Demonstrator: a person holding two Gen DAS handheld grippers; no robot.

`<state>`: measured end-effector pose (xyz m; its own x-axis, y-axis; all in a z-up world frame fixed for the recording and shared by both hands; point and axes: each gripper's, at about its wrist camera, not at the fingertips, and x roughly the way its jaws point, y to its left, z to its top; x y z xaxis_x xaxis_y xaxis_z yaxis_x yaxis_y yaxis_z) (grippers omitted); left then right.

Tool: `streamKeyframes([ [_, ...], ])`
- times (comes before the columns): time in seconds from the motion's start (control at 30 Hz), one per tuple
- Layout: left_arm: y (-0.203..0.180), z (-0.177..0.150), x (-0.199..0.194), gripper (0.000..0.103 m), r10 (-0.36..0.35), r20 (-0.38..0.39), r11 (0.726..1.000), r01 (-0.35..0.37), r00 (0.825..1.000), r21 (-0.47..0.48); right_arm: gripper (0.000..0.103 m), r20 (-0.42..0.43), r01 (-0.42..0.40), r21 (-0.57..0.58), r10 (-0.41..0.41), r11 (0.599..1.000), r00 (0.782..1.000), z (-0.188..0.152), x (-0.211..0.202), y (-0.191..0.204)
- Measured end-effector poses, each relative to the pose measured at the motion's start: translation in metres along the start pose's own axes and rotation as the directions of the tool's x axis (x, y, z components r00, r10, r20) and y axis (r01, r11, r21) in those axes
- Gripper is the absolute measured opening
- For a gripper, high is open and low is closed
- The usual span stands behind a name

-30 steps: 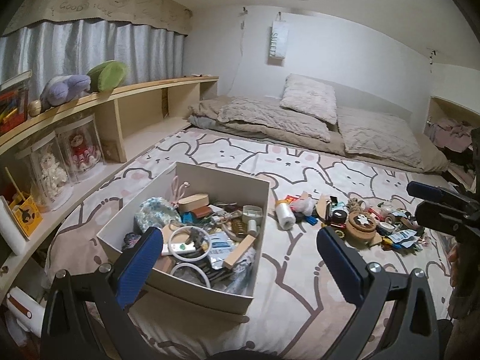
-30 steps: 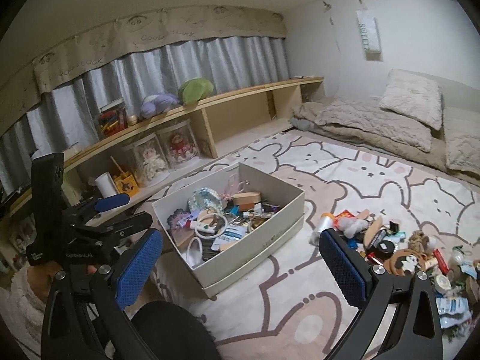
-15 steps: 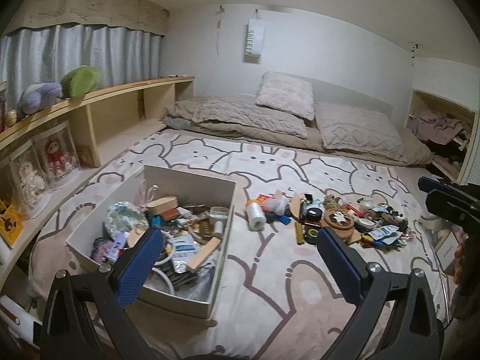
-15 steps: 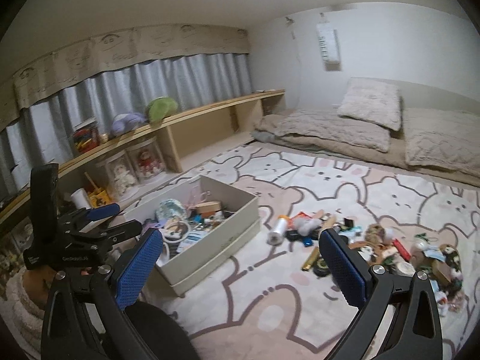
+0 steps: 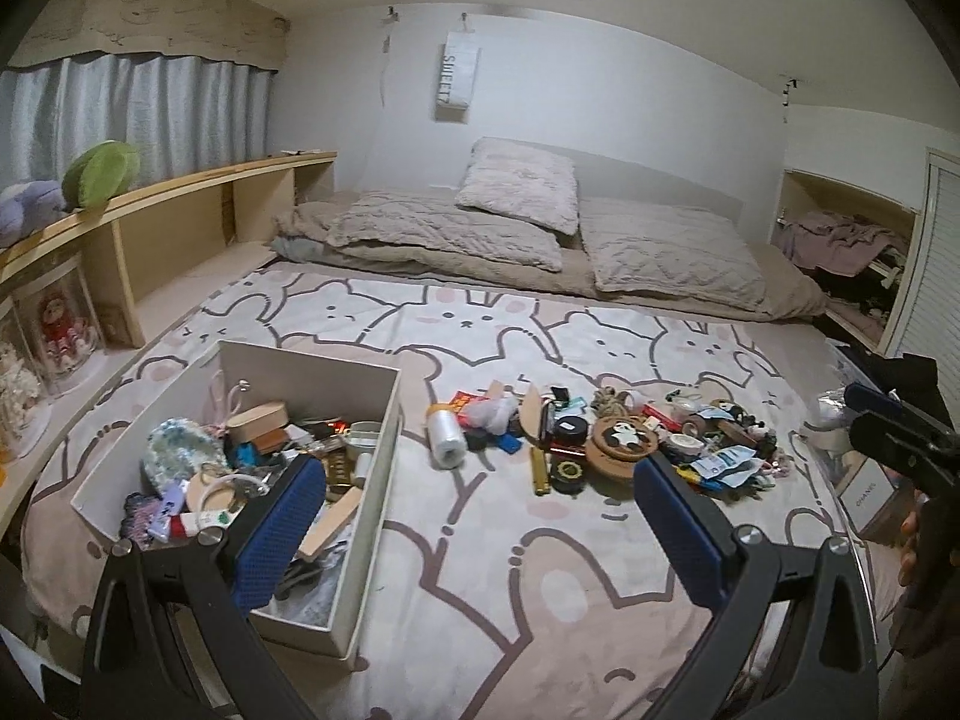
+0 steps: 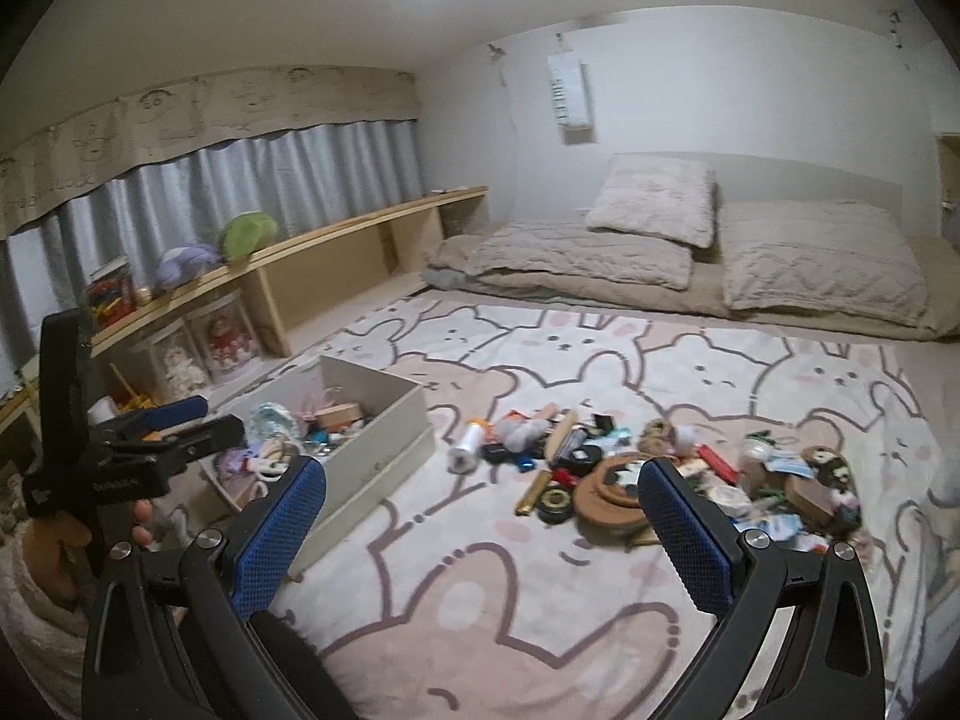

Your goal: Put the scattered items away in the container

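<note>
A cream cardboard box (image 5: 367, 468) (image 6: 384, 438) sits on the rabbit-print blanket at the left, holding several small items. A pile of scattered items (image 5: 606, 438) (image 6: 636, 468) lies to its right, among them a clear roll (image 5: 445, 432), a round panda coaster (image 5: 621, 438) and a gold tube (image 5: 540, 471). My left gripper (image 5: 480, 540) is open and empty, held above the blanket near the box's right wall. My right gripper (image 6: 480, 540) is open and empty too, in front of the pile. The left gripper (image 6: 174, 420) also shows at the left of the right wrist view.
A wooden shelf (image 5: 180, 222) with plush toys and doll cases runs along the left. Pillows (image 5: 516, 192) and a folded quilt lie at the back. An open cupboard with clothes (image 5: 840, 240) stands at the right. A hand holds the right gripper (image 5: 900, 438).
Both wrist views have swung right: the box has slid toward the left of each frame and the scattered pile now sits nearer the centre. Both grippers stay open.
</note>
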<state>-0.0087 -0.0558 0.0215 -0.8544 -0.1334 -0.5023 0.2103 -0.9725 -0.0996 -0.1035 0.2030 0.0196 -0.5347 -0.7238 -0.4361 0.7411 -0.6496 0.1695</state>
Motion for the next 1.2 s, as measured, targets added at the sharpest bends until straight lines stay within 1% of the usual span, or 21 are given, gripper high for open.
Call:
streamKeyframes([
  [0.07, -0.005, 0.001, 0.003, 0.103, -0.01, -0.003, 1.0, 0.01, 1.0, 0.008, 0.103, 0.003, 0.028, 0.013, -0.028, 1.0, 1.0, -0.004, -0.003, -0.009],
  [0.4, -0.028, 0.001, 0.018, 0.103, -0.065, -0.022, 0.997, 0.066, 0.998, 0.045, 0.103, 0.0, 0.114, 0.082, -0.114, 0.99, 0.993, -0.019, -0.01, -0.047],
  [0.53, -0.033, 0.003, 0.026, 0.103, -0.092, -0.023, 0.995, 0.093, 0.996, 0.042, 0.103, 0.004, 0.148, 0.103, -0.149, 0.984, 0.989, -0.023, -0.013, -0.06],
  [0.87, -0.04, 0.0, 0.052, 0.103, -0.146, -0.039, 0.989, 0.147, 0.989, 0.027, 0.103, 0.017, 0.2, 0.165, -0.206, 0.966, 0.978, -0.037, -0.009, -0.085],
  [0.93, -0.041, -0.003, 0.06, 0.103, -0.148, -0.044, 0.989, 0.149, 0.988, 0.022, 0.103, 0.017, 0.217, 0.183, -0.224, 0.959, 0.975, -0.041, -0.006, -0.091],
  [1.03, -0.044, -0.009, 0.072, 0.103, -0.131, -0.06, 0.991, 0.133, 0.99, 0.031, 0.103, 0.006, 0.232, 0.223, -0.239, 0.947, 0.971, -0.049, 0.002, -0.101],
  [1.2, -0.047, -0.02, 0.095, 0.103, -0.139, -0.093, 0.989, 0.143, 0.986, 0.033, 0.103, -0.032, 0.242, 0.276, -0.243, 0.93, 0.969, -0.062, 0.018, -0.115],
])
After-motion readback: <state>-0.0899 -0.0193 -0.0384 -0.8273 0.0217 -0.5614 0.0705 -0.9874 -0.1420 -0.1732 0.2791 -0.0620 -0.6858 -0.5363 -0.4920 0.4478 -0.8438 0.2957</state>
